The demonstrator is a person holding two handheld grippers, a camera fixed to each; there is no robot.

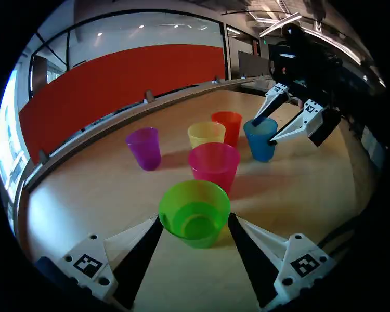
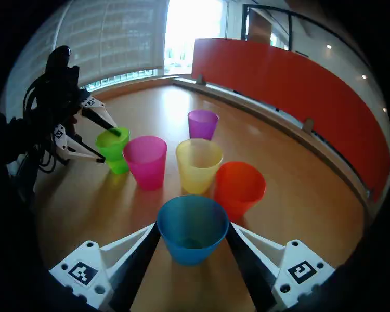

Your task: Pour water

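Six cups (image 1: 144,147) top wooden table (image 1: 91,197) by red partition (image 1: 117,88)

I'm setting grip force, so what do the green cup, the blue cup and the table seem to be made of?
The green cup and the blue cup: probably thin translucent plastic, smooth and slightly glossy; light glows through their walls. The table: light wood or wood-look laminate, with a smooth satin sheen and soft reflections; which one, I cannot tell.

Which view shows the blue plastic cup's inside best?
Right gripper view: the blue plastic cup sits close between the fingers of the right hand-held gripper, interior visible. Left gripper view shows it far off, side-on, interior mostly hidden.
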